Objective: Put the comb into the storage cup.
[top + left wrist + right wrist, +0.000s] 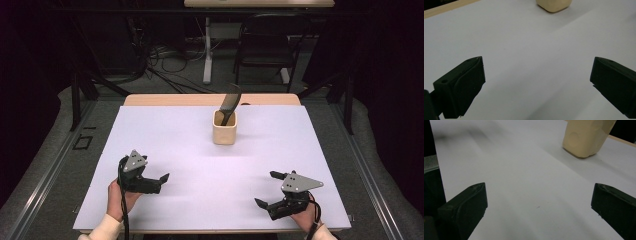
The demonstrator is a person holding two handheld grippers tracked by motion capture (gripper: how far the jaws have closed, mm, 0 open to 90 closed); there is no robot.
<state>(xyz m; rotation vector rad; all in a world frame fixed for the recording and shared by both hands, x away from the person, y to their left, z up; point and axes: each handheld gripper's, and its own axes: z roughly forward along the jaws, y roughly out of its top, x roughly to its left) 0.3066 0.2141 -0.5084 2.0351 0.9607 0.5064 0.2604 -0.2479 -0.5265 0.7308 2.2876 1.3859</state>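
Note:
A cream square cup [224,133] stands on the white sheet [190,150] toward the table's far middle. A dark flat utensil [231,101], perhaps a comb, leans out of it. My left gripper [156,171] rests near the front left, held by a hand, jaws wide open and holding nothing. My right gripper [267,189] sits near the front right, also open and holding nothing. In the left gripper view the left gripper [537,75] faces bare sheet, with the cup [554,5] far ahead. In the right gripper view the right gripper [539,202] points at the cup [585,138], which is well clear of the jaws.
The wooden table edge [210,99] shows beyond the sheet. Behind the table stand a black chair [265,47] and a white desk leg [207,50], with cables [165,60] on the floor. Black frame posts [76,95] flank the table.

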